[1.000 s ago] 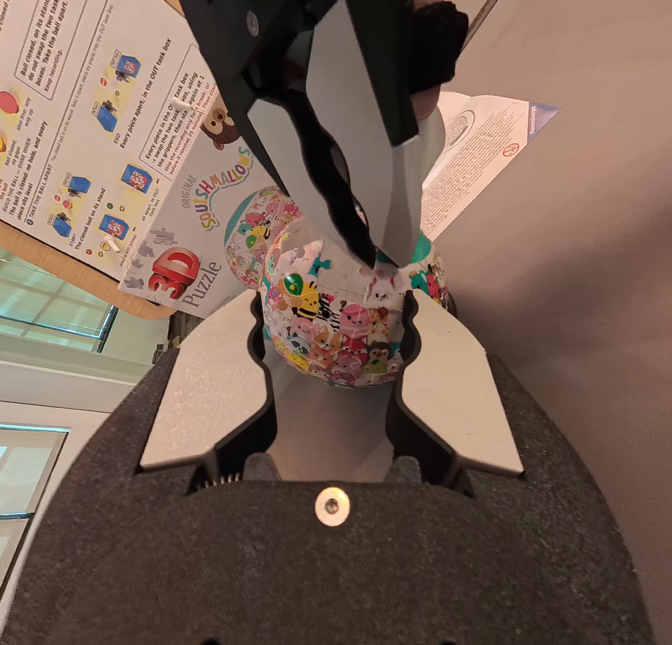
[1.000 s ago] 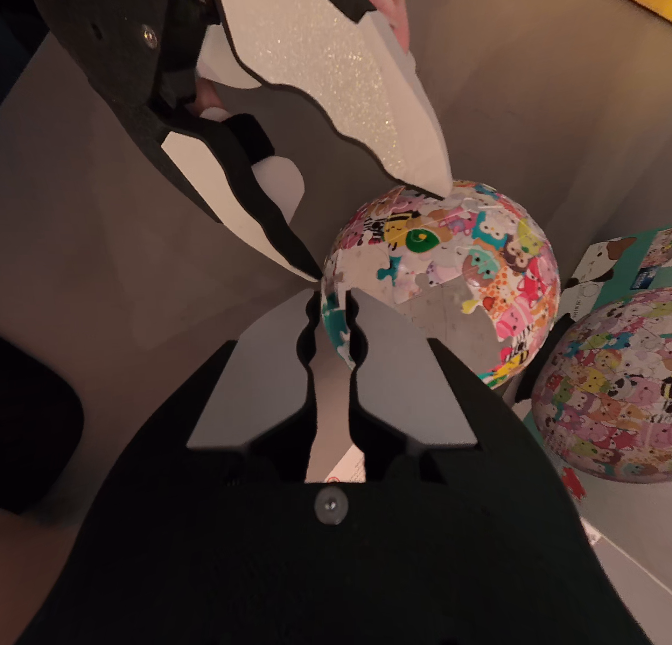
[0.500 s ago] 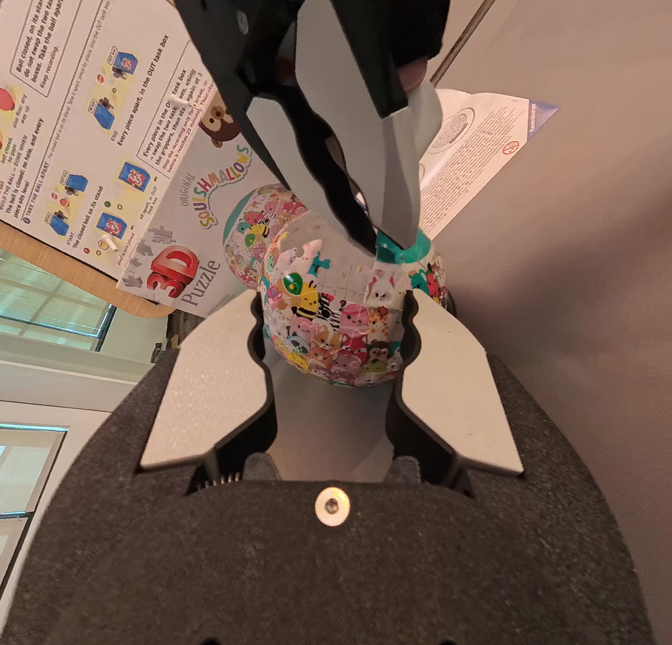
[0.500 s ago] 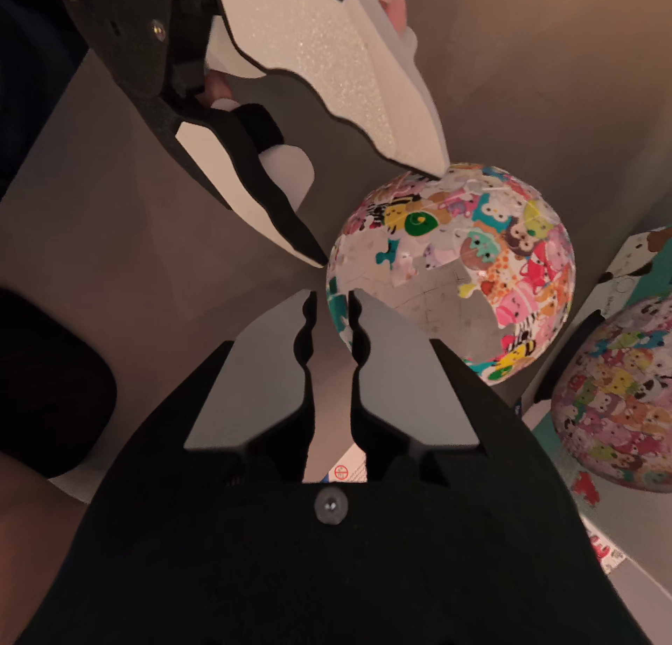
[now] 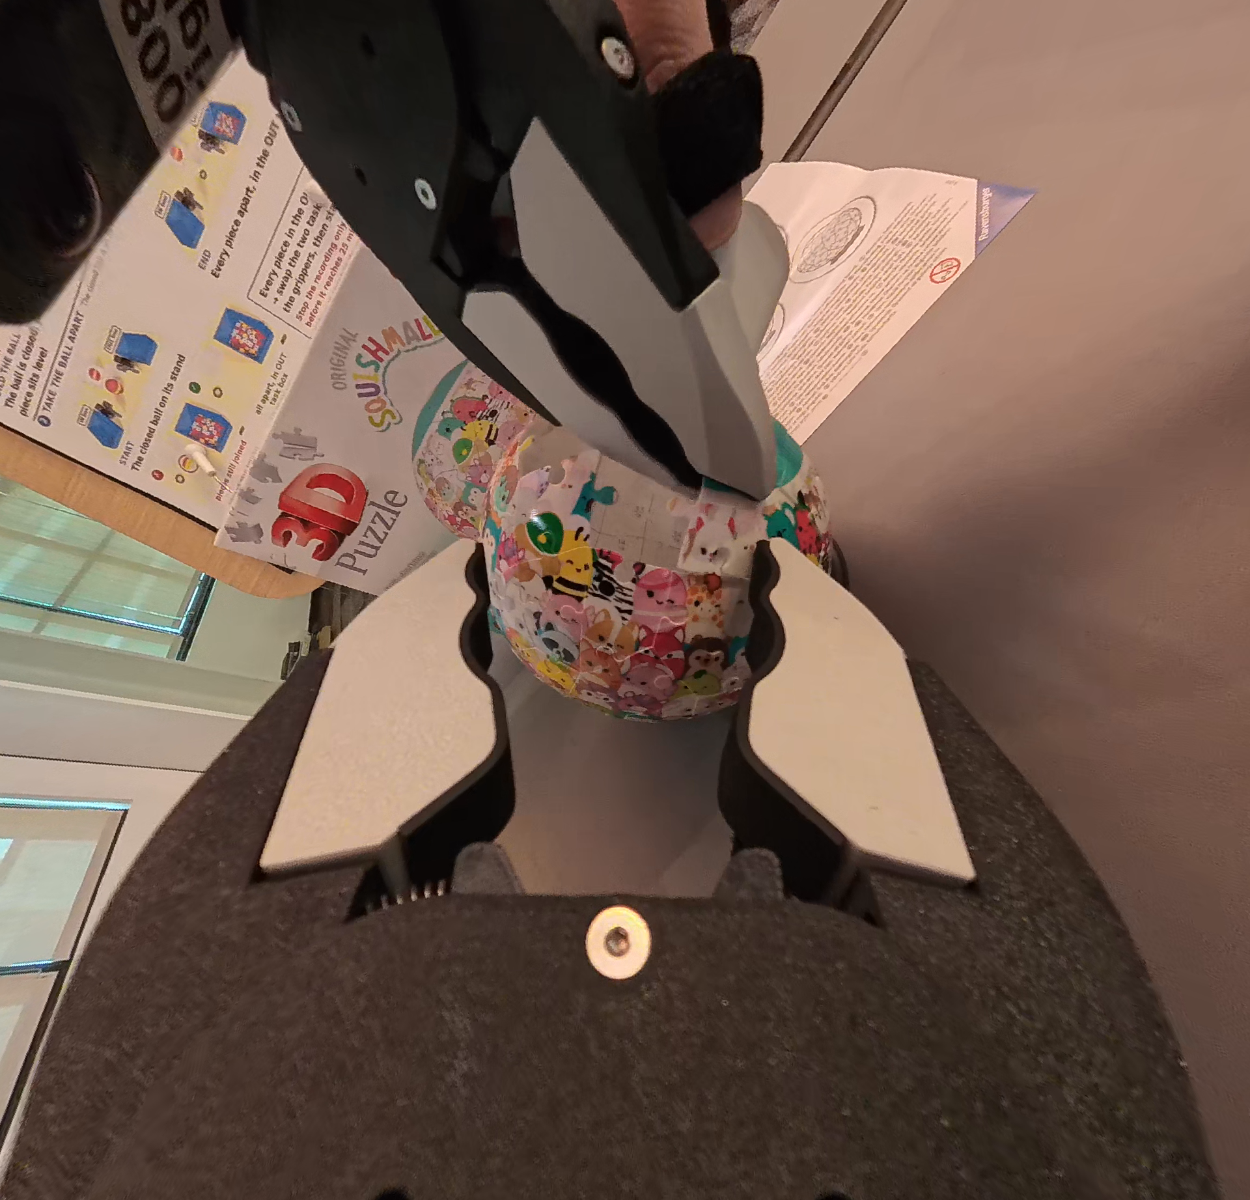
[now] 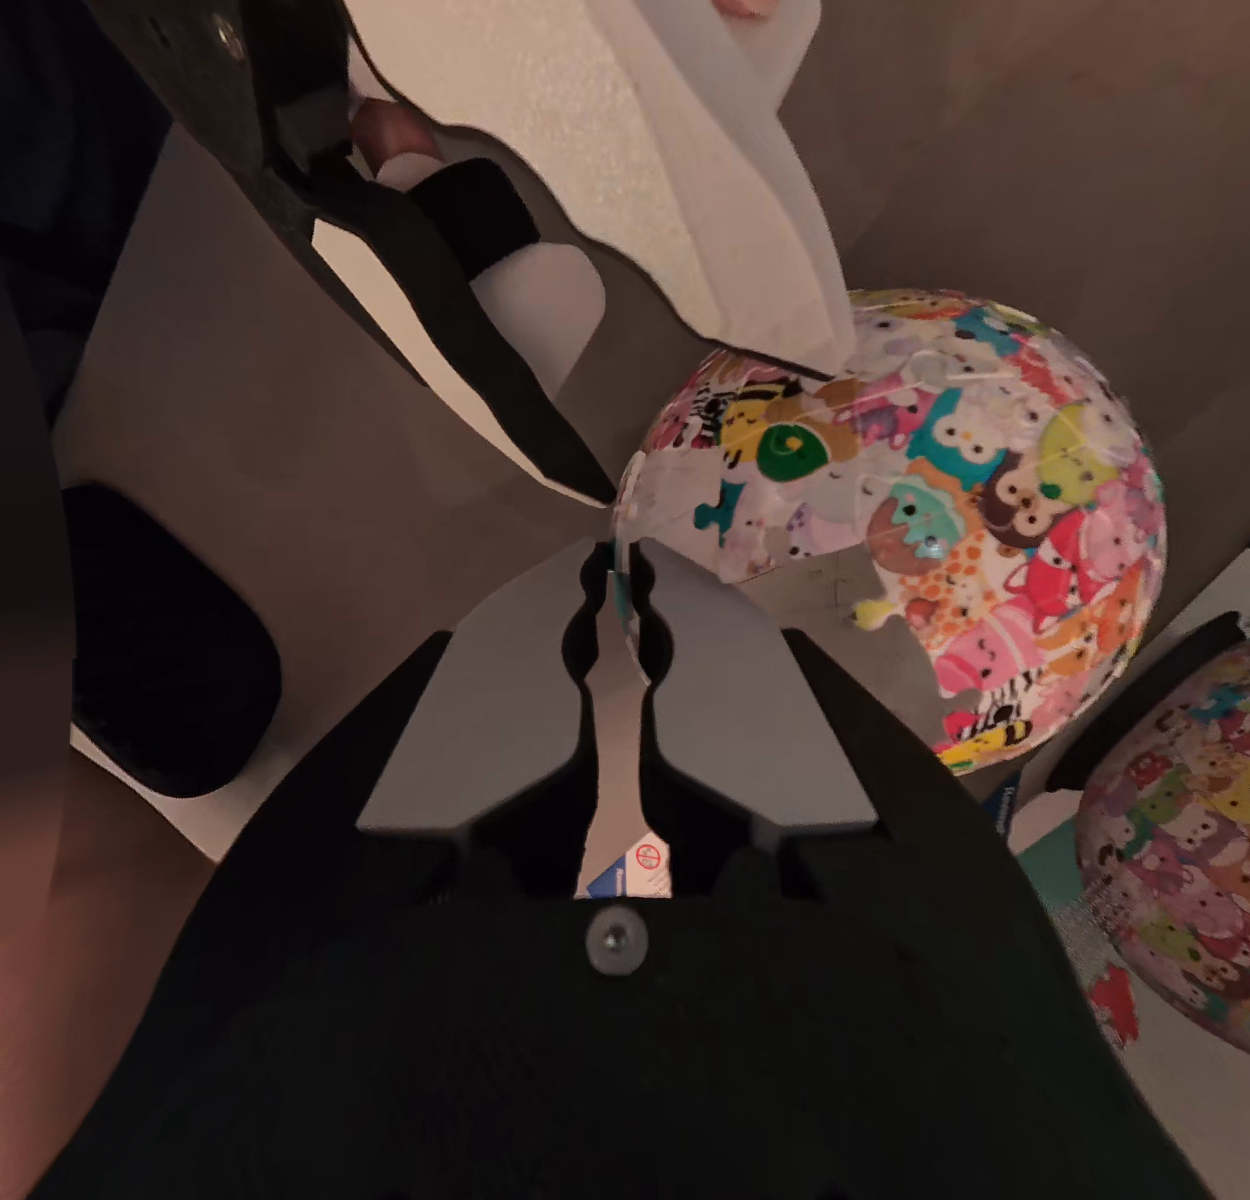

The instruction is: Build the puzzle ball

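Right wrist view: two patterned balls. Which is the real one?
The puzzle ball gripped by the left claw, with a bare gap in its pattern. The lower-right one is a flat picture on the puzzle box.

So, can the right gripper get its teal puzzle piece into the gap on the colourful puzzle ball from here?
Probably yes. The right gripper, shut on the teal puzzle piece, sits at the edge of the colourful puzzle ball, and the left gripper braces the ball's sides, leaving the gap uncovered.

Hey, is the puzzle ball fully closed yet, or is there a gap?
Not closed. The puzzle ball shows a bare grey patch; the right tongs grip a teal piece at its edge.
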A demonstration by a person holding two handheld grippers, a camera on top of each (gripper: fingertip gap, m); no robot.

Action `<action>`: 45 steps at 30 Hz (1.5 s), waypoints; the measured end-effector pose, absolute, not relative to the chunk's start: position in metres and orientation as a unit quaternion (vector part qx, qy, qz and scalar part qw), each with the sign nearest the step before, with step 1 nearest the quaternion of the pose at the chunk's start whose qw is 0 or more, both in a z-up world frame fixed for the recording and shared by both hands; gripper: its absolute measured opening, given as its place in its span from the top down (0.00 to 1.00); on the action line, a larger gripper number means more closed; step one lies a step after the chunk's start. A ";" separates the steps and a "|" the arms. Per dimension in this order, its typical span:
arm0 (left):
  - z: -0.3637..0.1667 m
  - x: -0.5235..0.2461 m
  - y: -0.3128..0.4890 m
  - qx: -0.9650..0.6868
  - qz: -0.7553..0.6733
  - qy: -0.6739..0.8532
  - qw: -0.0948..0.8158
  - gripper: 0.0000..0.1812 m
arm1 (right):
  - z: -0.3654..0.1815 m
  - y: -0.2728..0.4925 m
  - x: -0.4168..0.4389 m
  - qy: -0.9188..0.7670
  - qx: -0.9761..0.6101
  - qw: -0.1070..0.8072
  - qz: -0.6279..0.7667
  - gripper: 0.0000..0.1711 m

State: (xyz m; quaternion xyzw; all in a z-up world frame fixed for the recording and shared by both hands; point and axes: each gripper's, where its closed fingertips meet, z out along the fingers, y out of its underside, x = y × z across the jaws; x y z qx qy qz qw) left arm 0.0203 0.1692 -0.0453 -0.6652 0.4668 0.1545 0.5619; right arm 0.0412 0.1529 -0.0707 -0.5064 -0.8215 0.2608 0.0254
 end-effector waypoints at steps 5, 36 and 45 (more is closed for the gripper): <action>-0.046 0.019 0.169 -0.666 0.155 0.469 0.559 0.59 | -0.071 0.150 0.041 -0.814 -0.511 -0.001 0.275 0.97; -0.046 0.016 0.170 -0.667 0.150 0.465 0.563 0.59 | -0.066 0.150 0.031 -0.826 -0.496 0.038 0.265 0.89; -0.047 0.016 0.170 -0.666 0.147 0.465 0.564 0.59 | -0.076 0.152 0.035 -0.834 -0.503 0.041 0.222 0.87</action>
